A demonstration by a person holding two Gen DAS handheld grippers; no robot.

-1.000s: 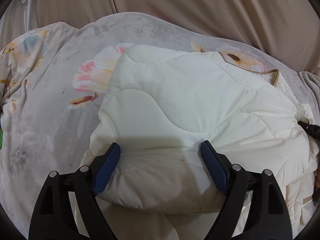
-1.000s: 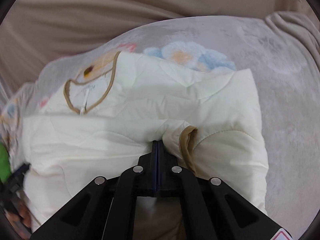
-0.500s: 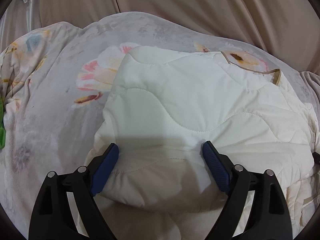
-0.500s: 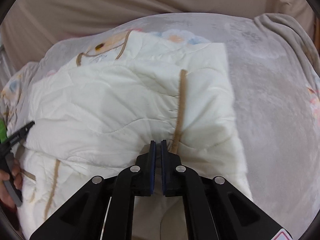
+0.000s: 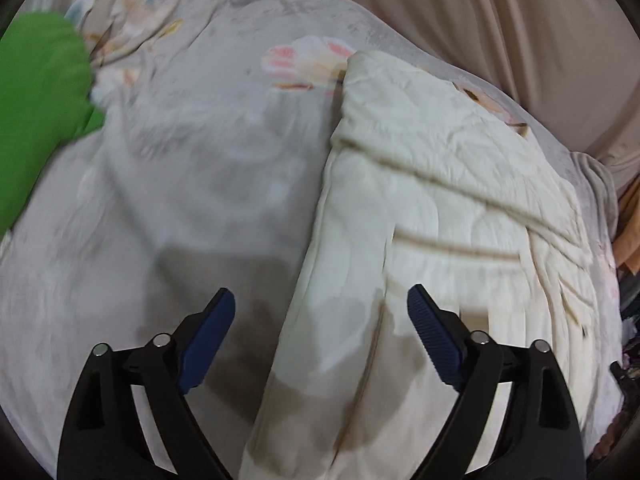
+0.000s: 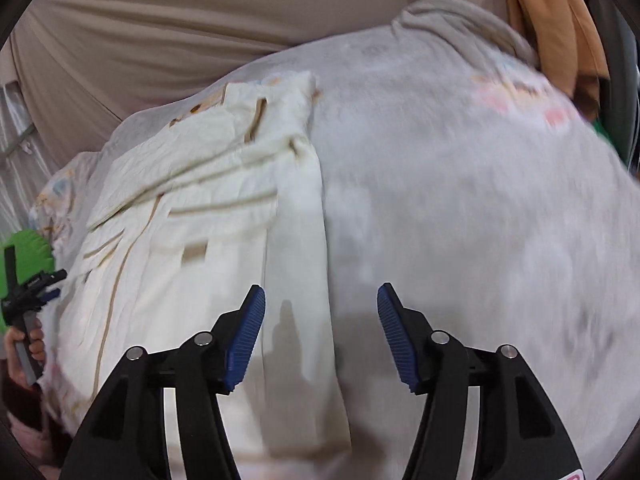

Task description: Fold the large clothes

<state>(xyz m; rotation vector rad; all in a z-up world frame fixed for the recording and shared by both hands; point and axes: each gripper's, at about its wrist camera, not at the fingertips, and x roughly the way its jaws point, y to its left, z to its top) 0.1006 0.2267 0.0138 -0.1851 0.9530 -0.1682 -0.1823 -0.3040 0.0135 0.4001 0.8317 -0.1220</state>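
Note:
A cream quilted jacket (image 5: 440, 200) with tan trim lies folded on a grey floral blanket (image 5: 180, 168). It also shows in the right wrist view (image 6: 208, 216). My left gripper (image 5: 320, 312) is open and empty, held above the jacket's left edge. My right gripper (image 6: 320, 308) is open and empty, held above the jacket's right edge, where jacket and blanket (image 6: 460, 200) meet. Both views are blurred by motion.
A green item (image 5: 36, 112) lies at the blanket's far left. Beige curtains (image 5: 480, 12) hang behind. An orange cloth (image 6: 560, 28) sits at the right edge. The left gripper and the hand holding it (image 6: 28, 308) show at the right view's left edge.
The right gripper, shut on the jacket's fabric before, has let go and opened. Both grippers have pulled back and up from the jacket. The left view has swung left.

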